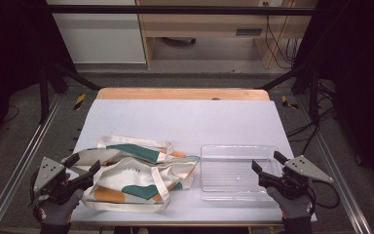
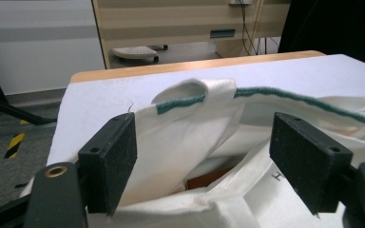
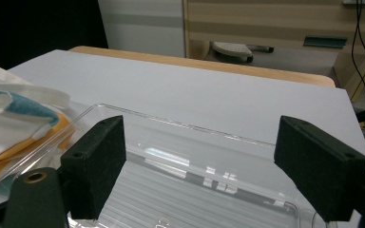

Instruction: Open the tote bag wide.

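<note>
- A cream tote bag [image 1: 136, 178] with green and orange patches lies crumpled and flat on the white table [image 1: 185, 119], its straps [image 1: 136, 143] looped on the side away from the person.
- Just beside the tote bag, on its right in the high view, sits a clear plastic tray [image 1: 236, 171] — close to the bag, though I cannot tell whether the two touch.
- The left gripper [image 1: 83, 175] sits at the tote bag's left edge with its jaws apart; in the left gripper view cream fabric with a green-trimmed hem [image 2: 190, 137] lies between the pads, which do not press on it.
- The right gripper [image 1: 268, 168] is on the far side of the tray from the tote bag, jaws spread wide — they straddle the tray's right end without clamping it.
</note>
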### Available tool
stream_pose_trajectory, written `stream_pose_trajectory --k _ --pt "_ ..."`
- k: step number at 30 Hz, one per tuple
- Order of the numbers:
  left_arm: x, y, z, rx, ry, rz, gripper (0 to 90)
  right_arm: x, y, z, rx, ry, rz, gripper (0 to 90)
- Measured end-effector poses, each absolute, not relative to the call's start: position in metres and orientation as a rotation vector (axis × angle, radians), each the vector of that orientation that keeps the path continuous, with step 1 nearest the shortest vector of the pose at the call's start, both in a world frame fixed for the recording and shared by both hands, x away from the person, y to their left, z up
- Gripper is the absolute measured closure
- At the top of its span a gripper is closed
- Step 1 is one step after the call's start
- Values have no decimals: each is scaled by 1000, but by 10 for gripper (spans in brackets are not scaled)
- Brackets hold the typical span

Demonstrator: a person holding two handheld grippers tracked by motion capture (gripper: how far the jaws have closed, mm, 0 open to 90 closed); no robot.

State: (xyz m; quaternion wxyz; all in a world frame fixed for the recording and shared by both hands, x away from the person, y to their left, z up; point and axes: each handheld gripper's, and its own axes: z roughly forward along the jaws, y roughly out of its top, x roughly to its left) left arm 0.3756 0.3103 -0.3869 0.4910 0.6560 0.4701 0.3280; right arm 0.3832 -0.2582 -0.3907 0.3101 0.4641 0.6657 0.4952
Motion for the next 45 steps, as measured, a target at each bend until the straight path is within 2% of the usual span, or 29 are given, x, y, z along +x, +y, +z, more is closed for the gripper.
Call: stream_pose_trajectory --k 6,15,22,26,32,40,42,44,45 --pt "380 314 -381 1575 1154 777 235 383 -242 -383 1158 1808 1326 235" --pt "391 305 -368 1617 1135 761 281 390 -196 -365 1054 1911 1364 277" --pt "393 290 -379 1675 1124 739 316 394 -173 -355 1022 1964 1414 325" --pt "391 284 -385 1721 1112 733 330 400 -145 -347 982 1993 1452 356" --pt "394 277 -393 1773 1119 720 340 407 -93 -352 902 2085 1467 434" --pt "398 270 -408 1854 1143 709 364 412 -59 -363 856 2169 1438 519" --pt "400 270 -411 1866 1147 692 416 415 -48 -368 840 2203 1420 535" --pt "402 269 -413 1875 1151 686 427 417 -44 -370 835 2215 1425 532" --pt "404 268 -415 1897 1160 703 480 421 -37 -374 825 2229 1395 505"
